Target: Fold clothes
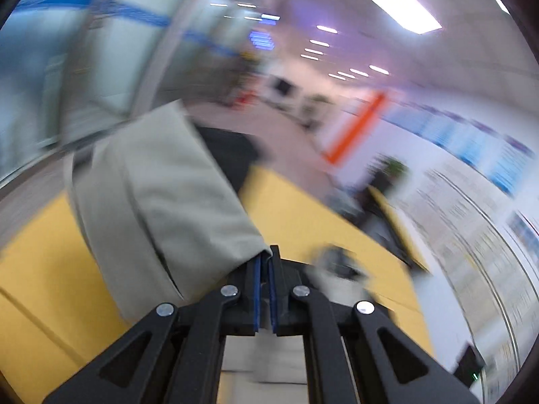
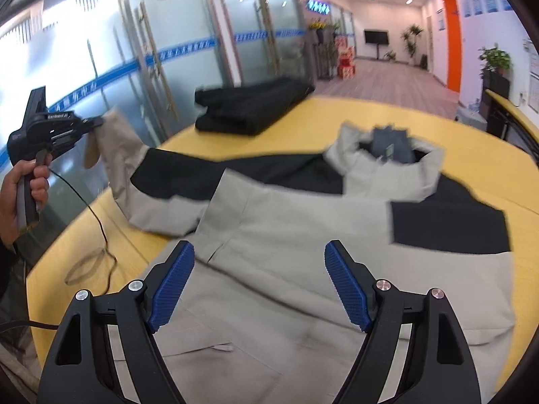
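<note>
A grey and black hooded jacket lies spread on the yellow table, hood toward the far side. My left gripper is shut on the cuff of the jacket's grey sleeve. In the right wrist view the left gripper holds that sleeve lifted off the table at the left, with a hand on its grip. My right gripper hovers open over the jacket's grey body, nothing between its blue pads.
A folded black garment sits at the table's far edge. A thin cable trails over the table's left side. Glass partitions stand to the left; a potted plant and dark stand are at the right.
</note>
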